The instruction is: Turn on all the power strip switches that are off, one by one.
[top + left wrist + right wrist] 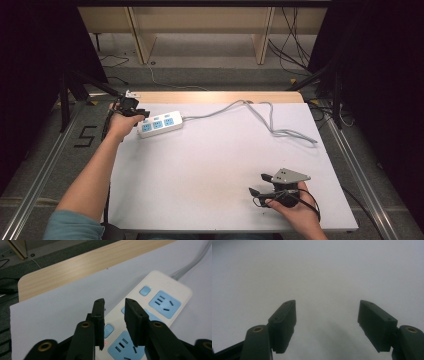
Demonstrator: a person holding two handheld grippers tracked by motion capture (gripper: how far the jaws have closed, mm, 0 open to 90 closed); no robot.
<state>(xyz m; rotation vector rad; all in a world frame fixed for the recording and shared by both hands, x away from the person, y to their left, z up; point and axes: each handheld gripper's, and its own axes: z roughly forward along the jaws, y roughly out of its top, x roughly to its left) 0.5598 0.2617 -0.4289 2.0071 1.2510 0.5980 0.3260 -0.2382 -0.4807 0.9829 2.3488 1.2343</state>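
Observation:
A white power strip (159, 124) with blue sockets and blue switches lies at the table's back left, its grey cable (260, 117) snaking to the right. My left gripper (141, 114) hovers over the strip's left end. In the left gripper view its jaws (114, 305) stand a little apart above the strip (150, 305), with nothing between them; small red lights glow beside the switches. My right gripper (259, 184) rests near the table's front right, pointing left. In the right gripper view the right gripper (327, 315) is wide open over bare white table.
The white table top (215, 165) has a wooden strip (220, 96) along its back edge. Black stands (70, 90) rise at both back corners, and cables lie on the floor behind. A taped mark (86, 136) sits on the floor at the left.

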